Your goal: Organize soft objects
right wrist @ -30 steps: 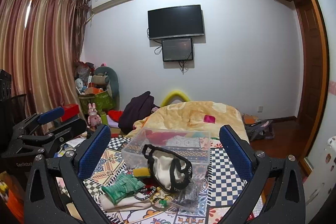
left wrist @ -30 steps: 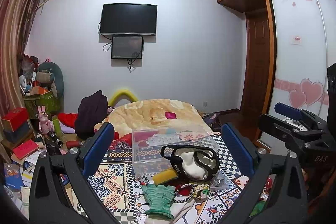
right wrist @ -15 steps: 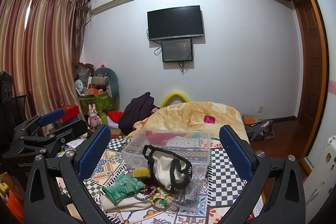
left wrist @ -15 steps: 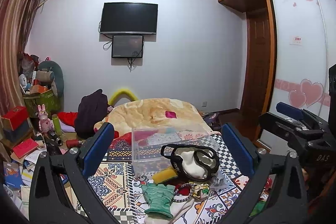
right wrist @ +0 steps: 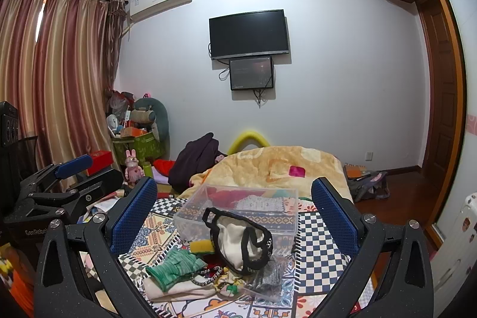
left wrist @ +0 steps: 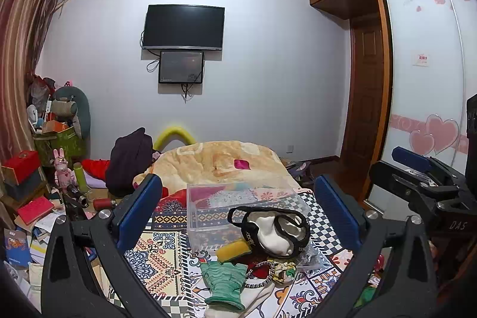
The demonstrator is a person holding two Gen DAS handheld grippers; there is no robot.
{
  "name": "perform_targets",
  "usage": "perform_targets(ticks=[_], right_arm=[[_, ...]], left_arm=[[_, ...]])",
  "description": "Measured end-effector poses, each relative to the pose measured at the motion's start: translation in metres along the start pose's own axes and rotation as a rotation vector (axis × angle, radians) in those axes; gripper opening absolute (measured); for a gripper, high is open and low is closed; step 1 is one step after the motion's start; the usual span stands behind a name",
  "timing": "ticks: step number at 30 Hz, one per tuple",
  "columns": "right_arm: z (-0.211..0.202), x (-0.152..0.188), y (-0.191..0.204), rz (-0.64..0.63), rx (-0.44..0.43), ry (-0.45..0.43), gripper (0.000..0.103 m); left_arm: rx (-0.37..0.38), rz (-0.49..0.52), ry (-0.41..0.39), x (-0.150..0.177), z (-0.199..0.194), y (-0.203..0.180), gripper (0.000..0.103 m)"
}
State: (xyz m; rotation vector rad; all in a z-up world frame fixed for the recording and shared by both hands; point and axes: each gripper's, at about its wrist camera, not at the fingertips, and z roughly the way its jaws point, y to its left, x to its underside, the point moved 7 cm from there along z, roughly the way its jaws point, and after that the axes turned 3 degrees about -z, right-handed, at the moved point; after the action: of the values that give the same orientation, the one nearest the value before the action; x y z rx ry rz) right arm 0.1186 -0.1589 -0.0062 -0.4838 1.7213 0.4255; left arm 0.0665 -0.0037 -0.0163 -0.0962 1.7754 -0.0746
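A pile of soft things lies on the patterned bedspread (left wrist: 161, 255): a white pouch with black trim (left wrist: 272, 230) (right wrist: 238, 240), a yellow sponge (left wrist: 234, 249) (right wrist: 202, 246), a green knit glove (left wrist: 223, 282) (right wrist: 174, 265), a beaded band (left wrist: 262, 273) and a cream cloth (right wrist: 173, 288). An empty clear plastic box (left wrist: 238, 207) (right wrist: 238, 207) stands just behind them. My left gripper (left wrist: 238, 216) is open and empty, above the pile. My right gripper (right wrist: 234, 216) is open and empty, above the same pile. The other gripper shows at each view's edge.
A beige blanket (left wrist: 220, 160) covers the bed's far end, with a dark jacket (left wrist: 128, 160) beside it. Cluttered boxes, books and toys (left wrist: 38, 192) fill the left floor. A wardrobe (left wrist: 423, 97) and a door stand at the right. A TV (left wrist: 183, 27) hangs on the far wall.
Both views have shifted only very slightly; the objects on the bed have not moved and both grippers stay open.
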Motion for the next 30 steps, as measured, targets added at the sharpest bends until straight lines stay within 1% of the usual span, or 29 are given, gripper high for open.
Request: perform_targets(ticks=[16,24,30], right_arm=[[-0.003,-0.009,-0.002,0.002,-0.001,-0.01,0.103],[-0.002,-0.004,-0.003,0.004,0.0,-0.01,0.103],[0.005,0.006,-0.006,0.012,0.002,0.015,0.103]], left_arm=[[0.004,-0.003,-0.001,-0.002,-0.001,-0.002,0.103],[0.003,-0.003,0.004,-0.003,0.0,-0.002,0.103],[0.0,-0.007,0.037,0.004,0.01,0.0,0.103]])
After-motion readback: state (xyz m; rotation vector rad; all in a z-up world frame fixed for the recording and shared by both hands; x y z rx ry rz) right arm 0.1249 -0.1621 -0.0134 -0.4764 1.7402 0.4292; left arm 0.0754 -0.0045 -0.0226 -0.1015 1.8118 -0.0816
